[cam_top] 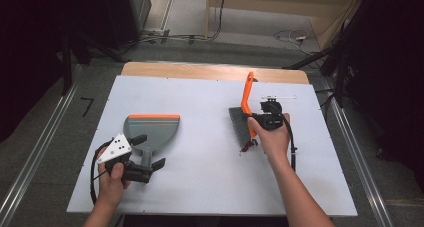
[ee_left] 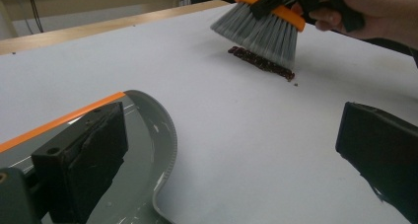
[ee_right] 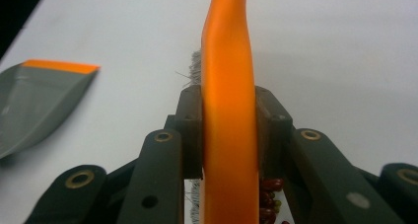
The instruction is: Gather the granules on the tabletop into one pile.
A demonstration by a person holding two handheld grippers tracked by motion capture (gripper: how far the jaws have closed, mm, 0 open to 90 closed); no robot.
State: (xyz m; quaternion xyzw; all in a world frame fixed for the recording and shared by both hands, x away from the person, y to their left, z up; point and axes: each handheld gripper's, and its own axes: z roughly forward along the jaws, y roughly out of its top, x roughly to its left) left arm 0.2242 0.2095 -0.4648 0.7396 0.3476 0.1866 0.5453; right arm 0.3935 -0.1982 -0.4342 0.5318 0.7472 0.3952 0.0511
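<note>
While the right gripper [cam_top: 266, 118] clamps the brush [cam_top: 243, 118], the beans [ee_left: 261, 63] lie in a row under its bristles, well right of the dustpan [cam_top: 150, 132], whose handle sits between the left gripper's [cam_top: 148, 151] parted jaws.

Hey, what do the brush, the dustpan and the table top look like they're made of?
Brush: smooth, slightly glossy orange handle, likely moulded plastic; grey bristles look like synthetic fibre.
Dustpan: matte grey, probably plastic, with an orange lip strip that might be rubber.
Table top: flat matte white sheet, maybe laminate or painted board, over a pale wood-look edge at the far side.
</note>
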